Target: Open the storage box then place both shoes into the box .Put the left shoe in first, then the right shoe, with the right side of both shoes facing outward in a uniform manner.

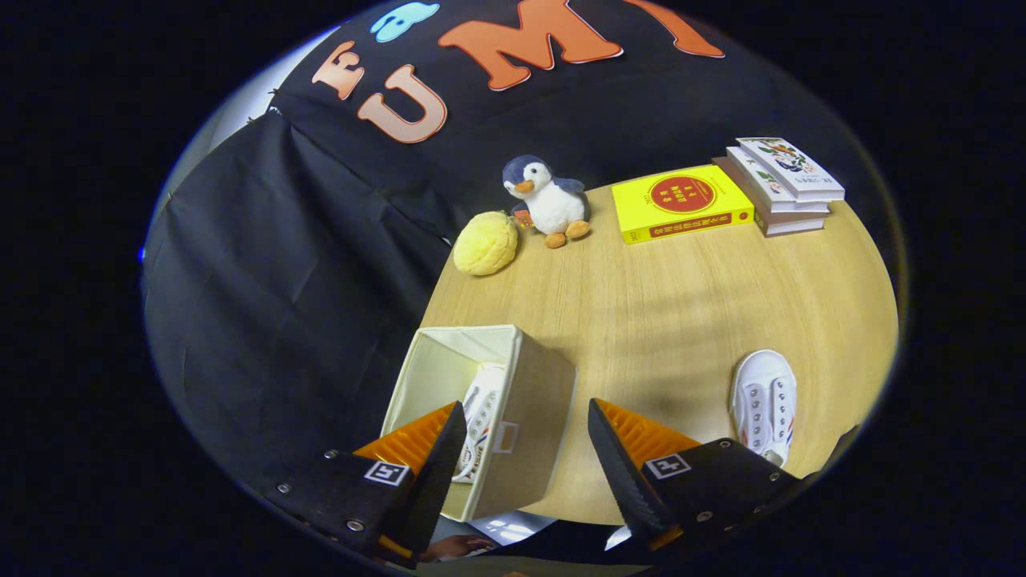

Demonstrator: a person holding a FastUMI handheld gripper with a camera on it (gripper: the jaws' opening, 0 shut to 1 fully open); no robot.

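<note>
- Gripper fingers spread, grasping nothing
- Storage box open, between fingers at table edge
- One shoe inside box
- Second shoe on table, beyond right finger

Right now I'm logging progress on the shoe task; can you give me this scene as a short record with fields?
gripper: gripper open, holding nothing, above the storage box's near wall
storage box: storage box open, at the table's corner
shoe in box: white shoe in the box, partly hidden by one finger
shoe outside: white shoe on the table, beyond the other finger
table: wooden table
background items: plush penguin, yellow ball, yellow book, stack of books
progress: one shoe in, one left
</note>
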